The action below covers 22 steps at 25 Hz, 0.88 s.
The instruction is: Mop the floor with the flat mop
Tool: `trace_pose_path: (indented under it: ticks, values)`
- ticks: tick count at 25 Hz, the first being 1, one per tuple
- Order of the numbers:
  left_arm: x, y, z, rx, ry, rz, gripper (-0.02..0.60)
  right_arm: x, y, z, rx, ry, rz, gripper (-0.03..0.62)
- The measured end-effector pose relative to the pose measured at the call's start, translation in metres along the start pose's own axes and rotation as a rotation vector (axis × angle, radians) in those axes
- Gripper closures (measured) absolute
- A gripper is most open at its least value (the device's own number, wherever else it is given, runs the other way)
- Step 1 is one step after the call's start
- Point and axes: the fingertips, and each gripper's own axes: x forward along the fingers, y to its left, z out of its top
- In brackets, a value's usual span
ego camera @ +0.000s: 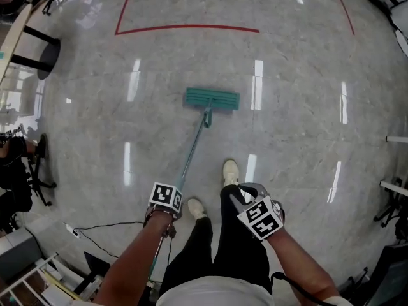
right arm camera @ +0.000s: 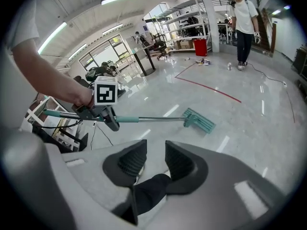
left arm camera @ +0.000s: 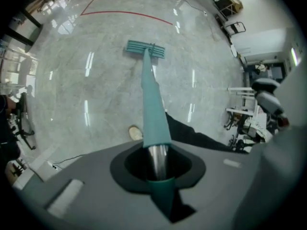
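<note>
Left gripper (left arm camera: 158, 164): jaws clamped on the mop handle (left arm camera: 152, 109), right on a bare shiny metal stretch between two teal sleeves. Only the left gripper view shows that contact; in the head view the marker cube covers it.

Right gripper (right arm camera: 152, 159): jaws slightly apart with nothing between them, only a dark trouser leg behind the gap. It is held off to the side, well apart from the handle. The pads are dark and ribbed.

Flat mop head (ego camera: 212, 98): a teal rectangle lying flat on the floor (ego camera: 287, 62), ahead of the two pale shoes (ego camera: 230, 171) and short of the red tape line (ego camera: 185, 27). The handle is a thin straight tube slanting back to the left gripper.

The floor is polished grey stone with faint veining, glossy enough to mirror the ceiling light strips.

Only the right gripper view shows the room: a person (right arm camera: 242, 25) standing at the far end, metal shelving (right arm camera: 192, 23), a red bin (right arm camera: 200, 47), and the mop seen side-on with a ribbed top on the head.

Only the head view shows the black cable (ego camera: 108, 225) on the floor just left of the left arm.
</note>
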Motion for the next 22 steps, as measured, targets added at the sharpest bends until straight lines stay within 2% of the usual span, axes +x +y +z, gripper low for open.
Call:
trace_pose_path:
  ticks: [5, 10, 13, 22]
  values:
    - [0.011, 0.03, -0.069, -0.057, 0.029, 0.013, 0.508, 0.01, 0.035, 0.009, -0.051, -0.002, 0.031, 0.471]
    - [0.026, 0.054, -0.104, -0.107, 0.051, 0.022, 0.508, 0.015, 0.055, 0.009, -0.08, 0.007, 0.046, 0.471]
    - [0.033, 0.066, -0.103, -0.119, 0.066, 0.032, 0.508, 0.015, 0.057, 0.005, -0.084, 0.02, 0.048, 0.471]
    - [0.039, 0.075, -0.07, -0.111, 0.081, 0.057, 0.508, 0.012, 0.037, -0.004, -0.06, 0.048, 0.03, 0.471]
